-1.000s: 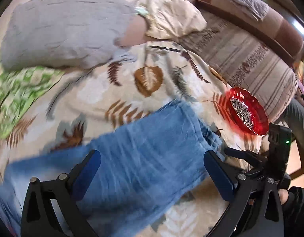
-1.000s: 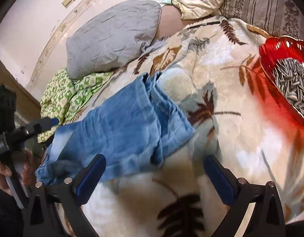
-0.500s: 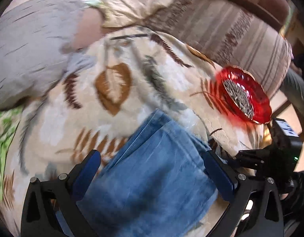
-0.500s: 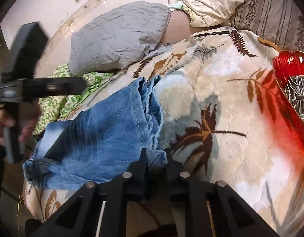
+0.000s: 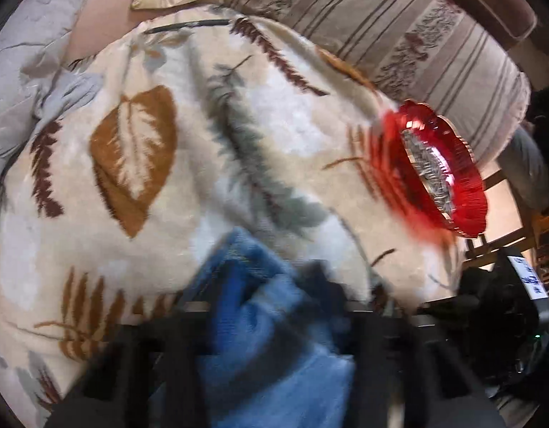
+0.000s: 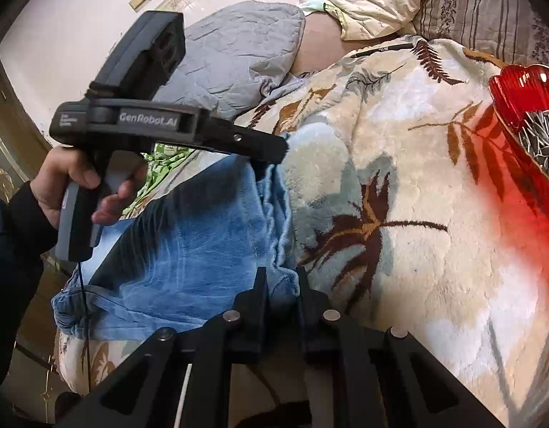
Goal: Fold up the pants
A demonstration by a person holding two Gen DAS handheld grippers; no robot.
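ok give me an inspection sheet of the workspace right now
surface: leaf-print blanket over a bed.
job's things: blue pants lying on the blanket, edge bunched.
clutter: red dish of seeds, pen, grey pillow.
grippers: right gripper shut on the pants; left gripper at the far pants edge, blurred in its own view.
cables: thin dark cable under the left handle.
surroundings: striped cushion, pale wall.

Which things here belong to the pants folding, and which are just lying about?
Job:
blue pants
right gripper, shut on the pants' near edge
left gripper, at their far edge

Lying about:
red dish of seeds
grey cushion
black pen
leaf-print blanket, underneath
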